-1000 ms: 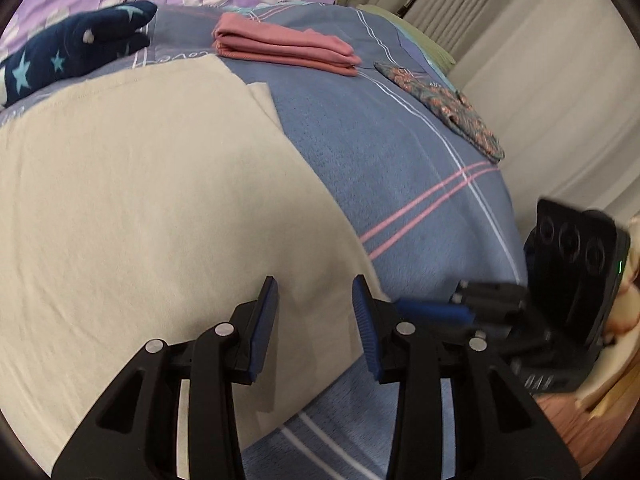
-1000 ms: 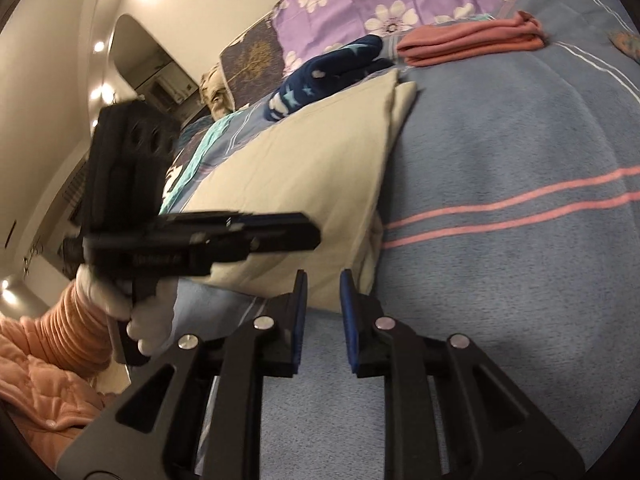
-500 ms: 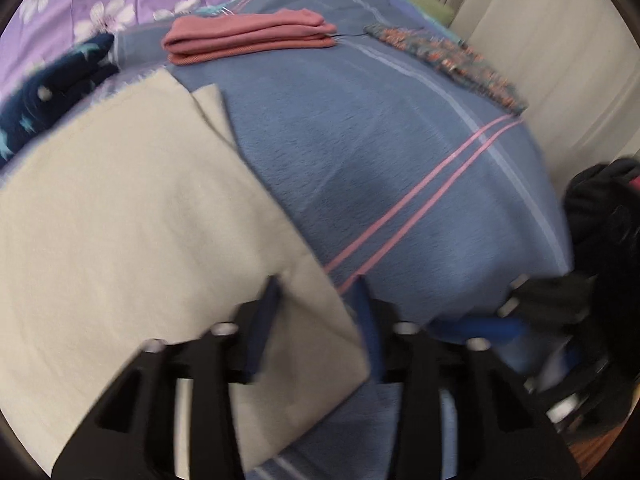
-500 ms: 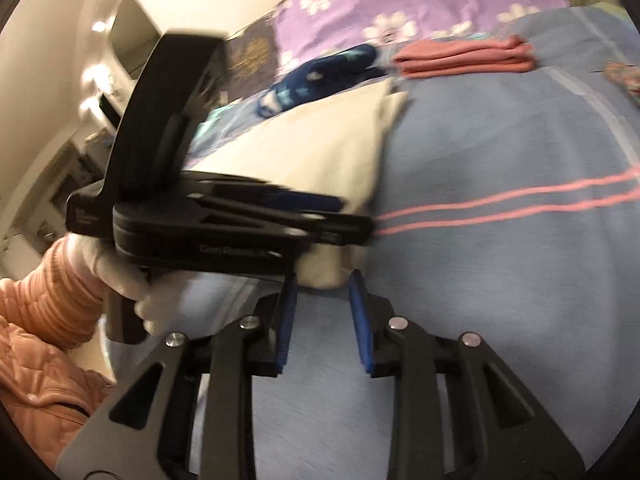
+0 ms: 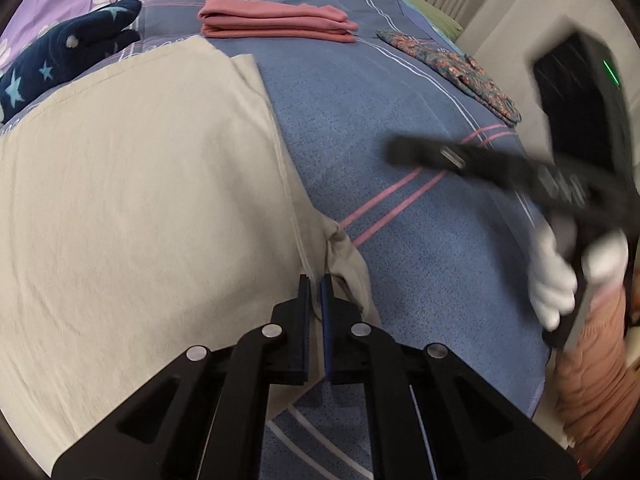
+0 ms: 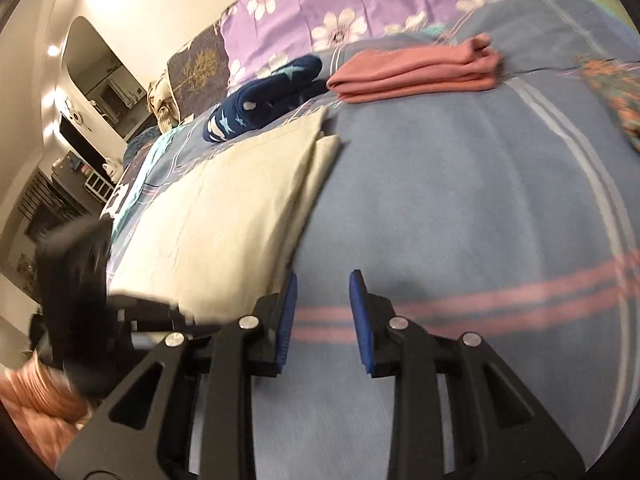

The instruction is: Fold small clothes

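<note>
- left gripper (image 5: 315,285) just closed, pinching cream cloth (image 5: 140,200) at its near right edge
- right gripper (image 6: 322,285) open, empty, over bed (image 6: 460,200)
- cloth flat on bed

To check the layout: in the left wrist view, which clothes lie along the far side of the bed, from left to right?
Navy star-print garment → folded pink garment → floral patterned cloth.

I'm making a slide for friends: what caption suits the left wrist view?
Left gripper pinches the near corner of a cream cloth on a blue bedspread.
</note>
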